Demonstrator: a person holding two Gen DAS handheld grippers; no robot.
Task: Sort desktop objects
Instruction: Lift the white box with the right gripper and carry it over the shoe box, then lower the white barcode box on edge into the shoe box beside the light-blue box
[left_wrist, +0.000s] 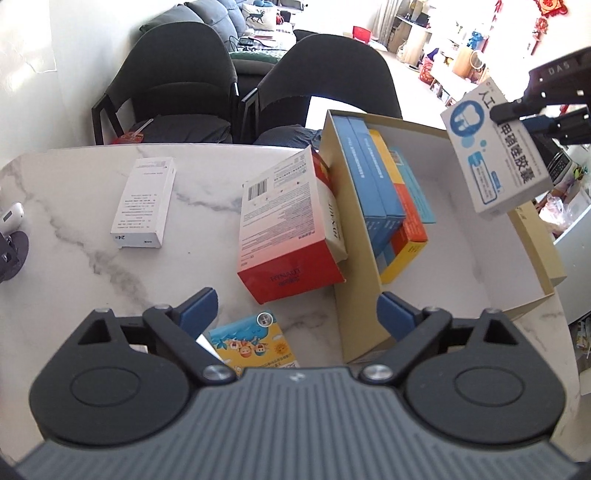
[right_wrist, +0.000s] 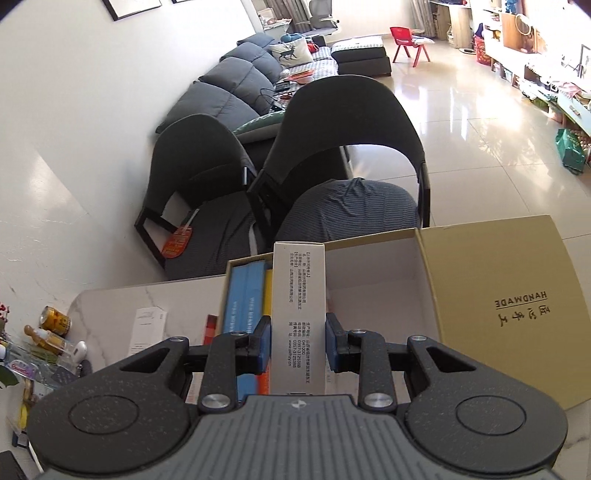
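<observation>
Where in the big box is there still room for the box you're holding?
The cardboard box is bare white along its right side, beside the blue boxes and orange box crowding its left. The right gripper holds the white box above it.

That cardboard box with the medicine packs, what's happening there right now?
A person with two handheld grippers is sorting packs into the cardboard box. The right gripper holds a white and blue pack above it. The left gripper is open and empty over the table, where the red and white box leans against the cardboard box.
</observation>
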